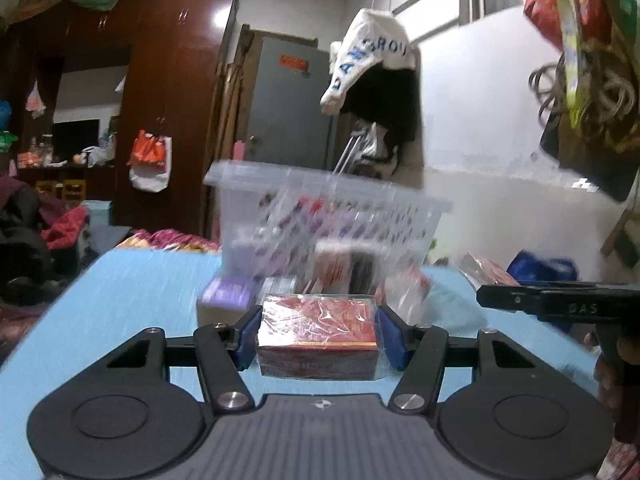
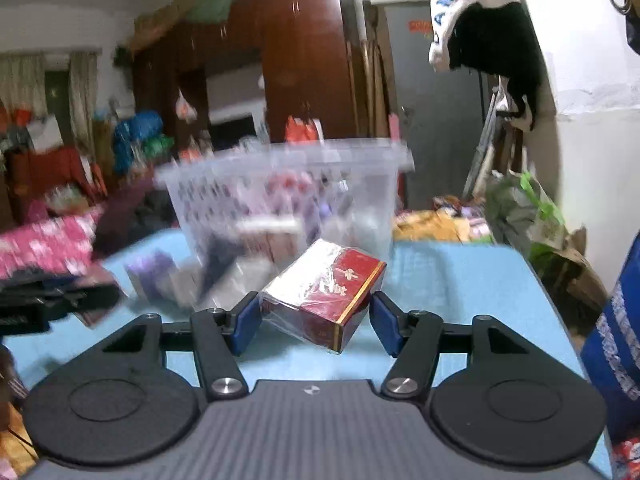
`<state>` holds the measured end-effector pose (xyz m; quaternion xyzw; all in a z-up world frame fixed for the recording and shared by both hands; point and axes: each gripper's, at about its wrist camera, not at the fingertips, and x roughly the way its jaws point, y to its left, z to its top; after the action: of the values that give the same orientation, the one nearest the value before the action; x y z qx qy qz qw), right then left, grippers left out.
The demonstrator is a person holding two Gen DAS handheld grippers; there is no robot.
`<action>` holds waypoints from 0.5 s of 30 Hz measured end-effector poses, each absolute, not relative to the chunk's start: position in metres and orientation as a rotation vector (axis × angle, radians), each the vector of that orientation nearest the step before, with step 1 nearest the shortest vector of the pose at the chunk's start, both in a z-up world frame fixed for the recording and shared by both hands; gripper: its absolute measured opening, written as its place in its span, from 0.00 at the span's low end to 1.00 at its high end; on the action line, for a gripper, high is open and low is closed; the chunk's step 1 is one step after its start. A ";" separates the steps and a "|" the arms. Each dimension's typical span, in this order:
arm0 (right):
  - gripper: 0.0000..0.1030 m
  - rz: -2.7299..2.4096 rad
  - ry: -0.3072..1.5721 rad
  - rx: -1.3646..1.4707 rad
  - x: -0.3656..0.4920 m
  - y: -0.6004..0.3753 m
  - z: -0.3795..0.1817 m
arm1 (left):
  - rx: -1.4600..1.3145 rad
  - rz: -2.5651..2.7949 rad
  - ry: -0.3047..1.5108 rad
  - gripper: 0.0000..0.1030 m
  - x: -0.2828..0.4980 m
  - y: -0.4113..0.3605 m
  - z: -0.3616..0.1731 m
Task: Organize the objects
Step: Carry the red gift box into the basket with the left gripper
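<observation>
My left gripper is shut on a red box wrapped in clear film, with a blue pad pressed against each side. In the right wrist view, my right gripper is shut on a red-and-white box that sits skewed between the pads, one corner pointing down. Both boxes are above the light blue table. A clear plastic basket with several boxes inside stands just beyond both grippers and also shows as the basket. The right gripper's black body juts in from the right.
A purple box and other small packs lie on the table in front of the basket. Red packets and a blue bag sit at the table's right. Bedding, a brown wardrobe and hanging clothes crowd the room behind.
</observation>
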<state>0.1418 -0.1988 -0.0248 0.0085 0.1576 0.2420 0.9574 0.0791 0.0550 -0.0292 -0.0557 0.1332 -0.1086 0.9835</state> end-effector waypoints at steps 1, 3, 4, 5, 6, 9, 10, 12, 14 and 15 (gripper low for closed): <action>0.61 0.506 0.291 0.028 0.140 -0.199 -0.014 | -0.105 -0.220 0.248 0.61 0.081 0.056 -0.020; 0.61 0.522 0.231 0.015 0.141 -0.195 0.011 | -0.089 -0.219 0.204 0.61 0.090 0.058 0.007; 0.61 0.529 0.204 0.000 0.146 -0.190 0.026 | -0.086 -0.225 0.180 0.62 0.098 0.059 0.023; 0.61 0.536 0.180 -0.009 0.153 -0.184 0.040 | -0.084 -0.229 0.164 0.62 0.110 0.060 0.040; 0.61 0.547 0.163 -0.015 0.164 -0.179 0.054 | -0.082 -0.228 0.157 0.62 0.125 0.060 0.059; 0.61 0.537 0.137 -0.069 0.207 -0.159 0.087 | -0.064 -0.198 0.170 0.62 0.174 0.055 0.099; 0.61 0.536 0.165 -0.070 0.224 -0.154 0.093 | -0.060 -0.181 0.191 0.62 0.192 0.054 0.107; 0.62 0.544 0.204 -0.084 0.250 -0.144 0.096 | -0.072 -0.187 0.259 0.62 0.226 0.052 0.112; 0.72 0.530 0.242 -0.124 0.267 -0.133 0.091 | -0.069 -0.176 0.288 0.70 0.247 0.051 0.105; 0.90 0.518 0.233 -0.129 0.269 -0.130 0.087 | -0.056 -0.167 0.324 0.83 0.254 0.050 0.099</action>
<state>0.2695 -0.1303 0.0874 -0.0634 0.1150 0.2554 0.9579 0.2538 0.0497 0.0991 -0.0278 0.1611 -0.0832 0.9830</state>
